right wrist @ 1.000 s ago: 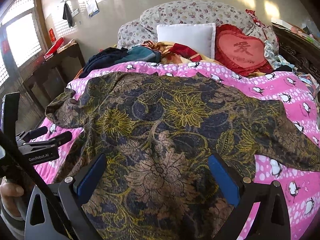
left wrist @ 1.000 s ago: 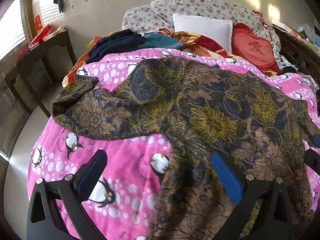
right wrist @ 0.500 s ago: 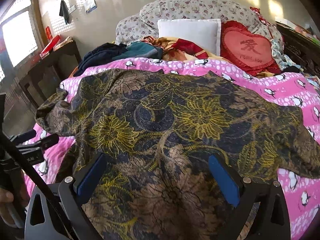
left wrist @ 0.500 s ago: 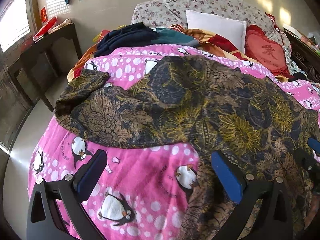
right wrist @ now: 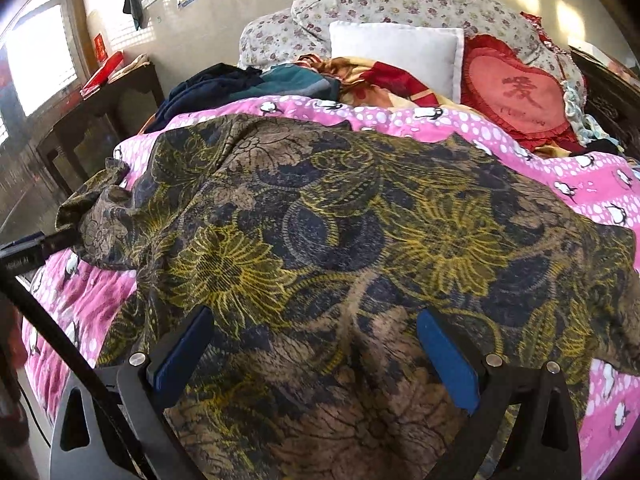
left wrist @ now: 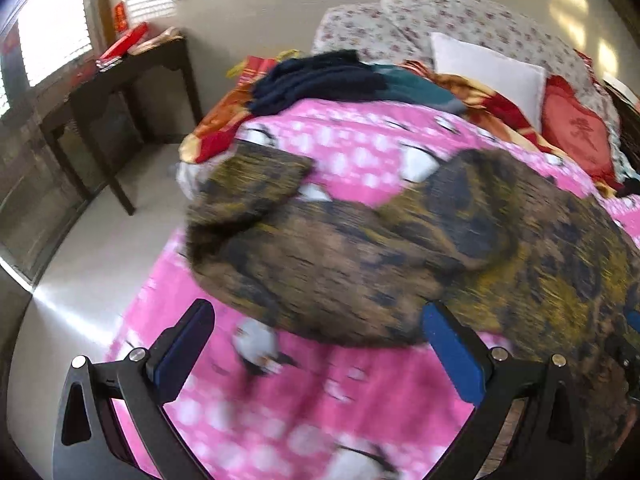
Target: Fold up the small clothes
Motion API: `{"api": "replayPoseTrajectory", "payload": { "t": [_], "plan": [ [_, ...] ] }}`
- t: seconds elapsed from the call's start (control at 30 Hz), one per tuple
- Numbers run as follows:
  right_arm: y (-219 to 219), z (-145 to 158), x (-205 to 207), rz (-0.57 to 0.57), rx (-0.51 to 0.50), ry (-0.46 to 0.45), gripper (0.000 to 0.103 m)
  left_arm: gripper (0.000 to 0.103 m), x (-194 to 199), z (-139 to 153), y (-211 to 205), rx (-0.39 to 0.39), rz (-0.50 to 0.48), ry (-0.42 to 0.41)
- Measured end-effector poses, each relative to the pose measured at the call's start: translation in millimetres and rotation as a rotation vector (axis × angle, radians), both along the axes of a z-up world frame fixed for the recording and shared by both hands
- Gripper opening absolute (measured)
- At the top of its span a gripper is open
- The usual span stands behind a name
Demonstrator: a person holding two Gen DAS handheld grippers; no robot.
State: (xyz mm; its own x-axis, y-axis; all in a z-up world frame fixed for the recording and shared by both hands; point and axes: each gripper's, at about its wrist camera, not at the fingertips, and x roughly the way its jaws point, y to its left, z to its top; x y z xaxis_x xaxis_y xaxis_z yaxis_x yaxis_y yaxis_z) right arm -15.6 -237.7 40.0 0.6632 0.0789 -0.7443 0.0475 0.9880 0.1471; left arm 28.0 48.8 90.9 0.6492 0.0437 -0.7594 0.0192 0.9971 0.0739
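Note:
A brown, navy and yellow floral garment lies spread flat on the pink penguin quilt. Its left sleeve reaches toward the bed's left edge. My left gripper is open and empty over the quilt, just below the sleeve and the garment's left side; this view is blurred. My right gripper is open and empty, low over the garment's lower middle. The left gripper's tips show at the left edge of the right wrist view, beside the sleeve end.
Pillows: a white one, a red heart cushion, floral ones. Dark folded clothes and an orange-red blanket lie at the bed's head. A dark wooden table stands left of the bed, above bare floor.
My left gripper has swung left and forward toward the left sleeve, blurring its view. My right gripper has moved slightly forward and lower over the garment. Both stay open.

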Motion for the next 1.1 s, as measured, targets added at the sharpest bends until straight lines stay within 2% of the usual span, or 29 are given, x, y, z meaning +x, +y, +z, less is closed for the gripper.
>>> {"api": "replayPoseTrajectory", "payload": {
  "t": [0.07, 0.13, 0.27, 0.4, 0.53, 0.57, 0.6, 0.63, 0.7, 0.77, 0.87, 0.97, 1.1],
  "plan": [
    [4.4, -3.0, 6.4, 0.009, 0.001, 0.008, 0.103, 0.103, 11.0, 0.2, 18.9, 0.024, 0.04, -0.018],
    [8.2, -5.2, 11.0, 0.02, 0.005, 0.014, 0.103, 0.103, 21.1, -0.6, 33.2, 0.015, 0.059, -0.02],
    [16.4, -7.1, 18.2, 0.041, 0.006, 0.018, 0.103, 0.103, 50.9, -9.2, 57.9, -0.013, 0.096, 0.022],
    [24.0, -6.3, 20.9, 0.066, 0.004, 0.017, 0.103, 0.103, 77.7, -21.2, 64.4, 0.089, 0.127, 0.044],
    [29.3, -5.7, 22.1, 0.088, -0.007, 0.022, 0.103, 0.101, 96.2, -35.3, 68.6, 0.145, 0.14, 0.059],
    [30.0, -5.9, 22.9, 0.09, -0.01, 0.024, 0.103, 0.097, 97.7, -37.5, 70.2, 0.142, 0.14, 0.055],
    [29.9, -6.0, 23.4, 0.091, -0.01, 0.025, 0.103, 0.076, 98.3, -39.0, 73.3, 0.125, 0.141, 0.055],
    [29.4, -6.1, 24.2, 0.09, -0.008, 0.026, 0.103, 0.043, 98.5, -38.7, 77.0, 0.097, 0.144, 0.066],
    [27.7, -6.0, 25.6, 0.087, -0.003, 0.027, 0.103, 0.007, 96.6, -33.6, 89.2, -0.037, 0.167, 0.091],
    [25.8, -5.7, 26.0, 0.083, -0.001, 0.029, 0.103, 0.007, 91.0, -21.6, 91.7, -0.11, 0.173, 0.062],
    [19.2, -2.4, 22.6, 0.08, 0.003, 0.027, 0.103, 0.006, 73.4, 14.3, 71.6, -0.152, 0.104, -0.02],
    [5.0, 4.8, 15.8, 0.056, 0.011, 0.01, 0.103, 0.006, 52.1, 53.0, 31.9, -0.203, -0.025, -0.091],
    [-26.5, 16.5, 4.1, -0.009, 0.053, -0.017, 0.103, 0.006, 30.2, 99.6, -43.1, -0.259, -0.217, -0.126]
  ]
}}
